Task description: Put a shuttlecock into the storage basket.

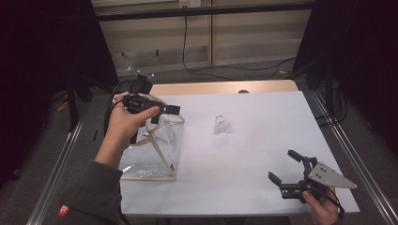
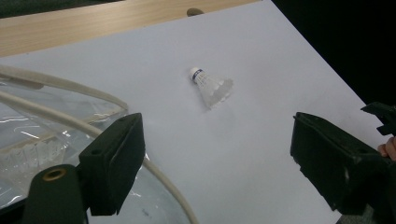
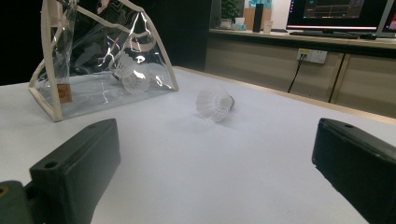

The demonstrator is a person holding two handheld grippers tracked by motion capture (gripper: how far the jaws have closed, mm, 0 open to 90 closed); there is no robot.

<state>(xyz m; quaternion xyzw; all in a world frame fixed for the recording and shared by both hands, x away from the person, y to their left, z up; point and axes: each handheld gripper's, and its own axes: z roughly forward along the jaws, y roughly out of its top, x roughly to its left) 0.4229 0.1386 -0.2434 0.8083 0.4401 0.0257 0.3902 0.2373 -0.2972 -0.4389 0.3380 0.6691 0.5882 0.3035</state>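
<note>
**Shuttlecock lay loose between two open grippers**

Plainly, the white feathered shuttlecock (image 1: 222,125) was seen on its side mid-table, cork end toward the far edge; it lay right of the left gripper (image 1: 165,114), held wide open and empty over the clear plastic cream-trimmed bag (image 1: 155,161); the right gripper (image 1: 285,165), also open and empty, was near the front edge; no writing could be read.
</note>
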